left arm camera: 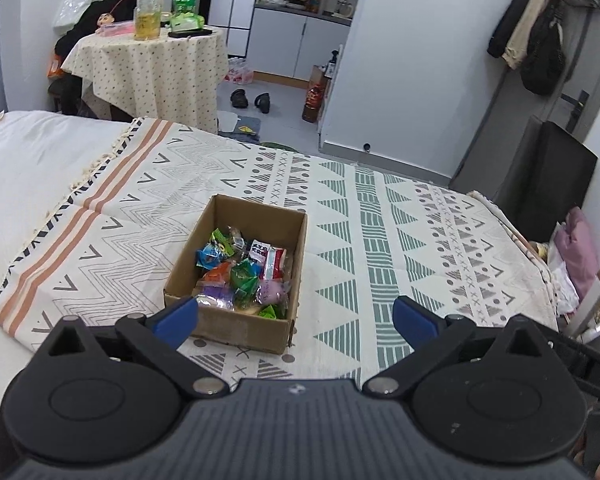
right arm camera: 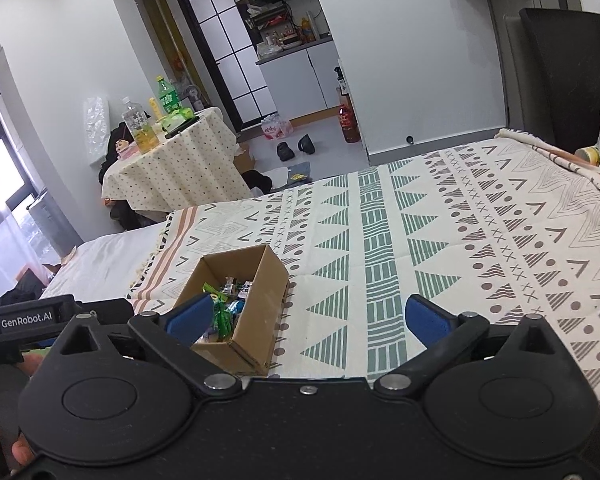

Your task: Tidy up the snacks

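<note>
- The left gripper (left arm camera: 296, 318) is wide open and holds nothing. It hangs over the bed (left arm camera: 40, 152).
- A cardboard box (left arm camera: 236, 322) sits on the patterned blanket (left arm camera: 380, 240), just past the gripper's left blue fingertip.
- Bright snacks (left arm camera: 244, 272) fill the box. Their names are too small to read.
- The right gripper (right arm camera: 306, 318) is wide open too, and empty. The box is at its left fingertip, which hides some snacks.
</note>
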